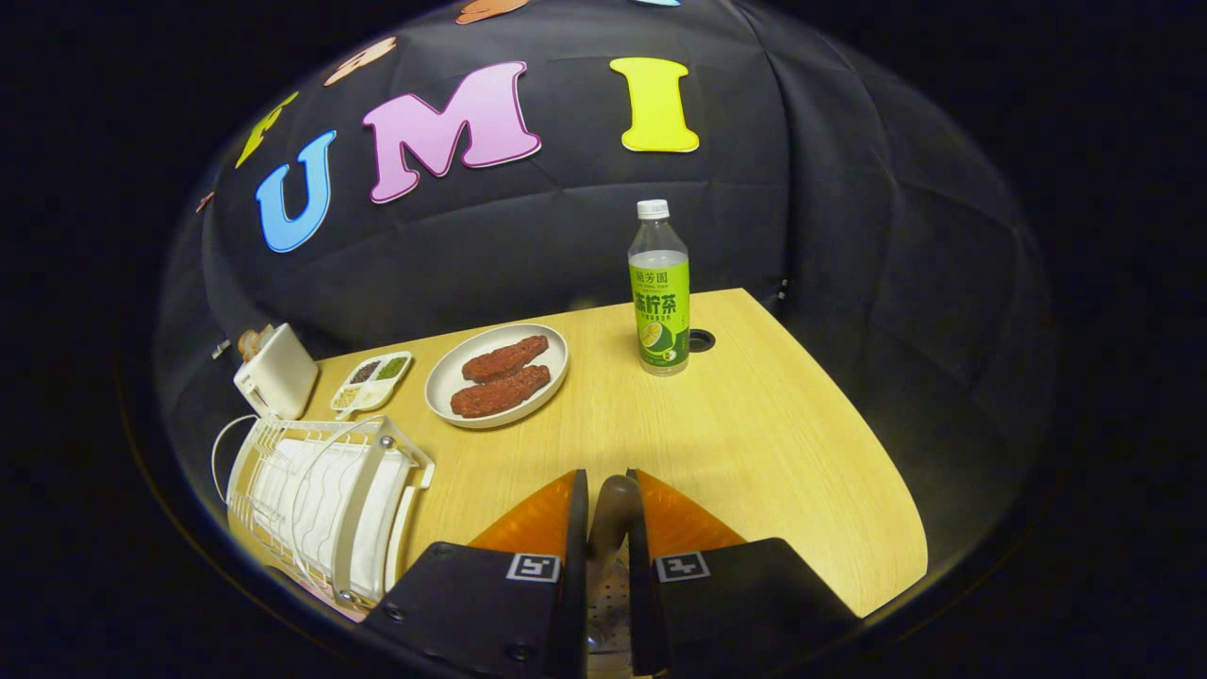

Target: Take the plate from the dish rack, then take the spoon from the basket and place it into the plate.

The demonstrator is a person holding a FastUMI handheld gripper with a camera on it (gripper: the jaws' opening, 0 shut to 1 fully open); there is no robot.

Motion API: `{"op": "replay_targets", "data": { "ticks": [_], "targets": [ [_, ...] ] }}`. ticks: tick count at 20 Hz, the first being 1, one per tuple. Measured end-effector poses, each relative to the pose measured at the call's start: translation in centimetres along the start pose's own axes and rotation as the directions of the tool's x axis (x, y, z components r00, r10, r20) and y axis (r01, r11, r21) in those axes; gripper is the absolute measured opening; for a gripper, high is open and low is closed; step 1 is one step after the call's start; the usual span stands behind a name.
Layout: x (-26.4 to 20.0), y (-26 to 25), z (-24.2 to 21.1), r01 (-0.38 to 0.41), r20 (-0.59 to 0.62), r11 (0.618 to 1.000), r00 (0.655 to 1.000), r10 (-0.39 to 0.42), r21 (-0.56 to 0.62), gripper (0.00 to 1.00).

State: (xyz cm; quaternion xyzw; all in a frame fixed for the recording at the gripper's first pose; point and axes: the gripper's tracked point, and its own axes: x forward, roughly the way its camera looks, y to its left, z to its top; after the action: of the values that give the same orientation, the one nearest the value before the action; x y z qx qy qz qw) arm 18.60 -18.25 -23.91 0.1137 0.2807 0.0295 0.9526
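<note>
My gripper (608, 495) is shut on a brown, rounded spoon (613, 509), whose end sticks up between the fingertips. Low between the fingers, under the spoon, shows a bit of perforated metal, the basket (603, 608). Beyond the fingers and to the left, a pale plate (443, 389) lies flat on the wooden table (754, 443) with two reddish-brown pieces of food on it. The white wire dish rack (321, 490) stands at the table's left end, close beside my left finger.
A green-labelled bottle (659, 292) stands upright far ahead, next to a round hole (701, 340) in the tabletop. A white toaster (275, 372) and a small compartment tray (371, 382) sit behind the rack. The table's edge curves away on the right.
</note>
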Motion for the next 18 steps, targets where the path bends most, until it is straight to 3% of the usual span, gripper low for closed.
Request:
{"op": "replay_targets", "data": {
  "ticks": [5,10,14,18],
  "targets": [
    [-1.6,0.8,0.5,-0.032,0.013,0.999,0.999,0.033,-0.014,0.15],
    [-4.7,0.7,1.8,-0.031,0.031,0.998,0.999,0.033,-0.047,0.15],
    [-8.4,1.6,5.3,-0.018,0.095,0.994,0.995,0.028,-0.104,0.15],
    [-13.0,4.6,6.2,-0.043,0.094,0.997,0.994,0.049,-0.059,0.15]
  ]
}}
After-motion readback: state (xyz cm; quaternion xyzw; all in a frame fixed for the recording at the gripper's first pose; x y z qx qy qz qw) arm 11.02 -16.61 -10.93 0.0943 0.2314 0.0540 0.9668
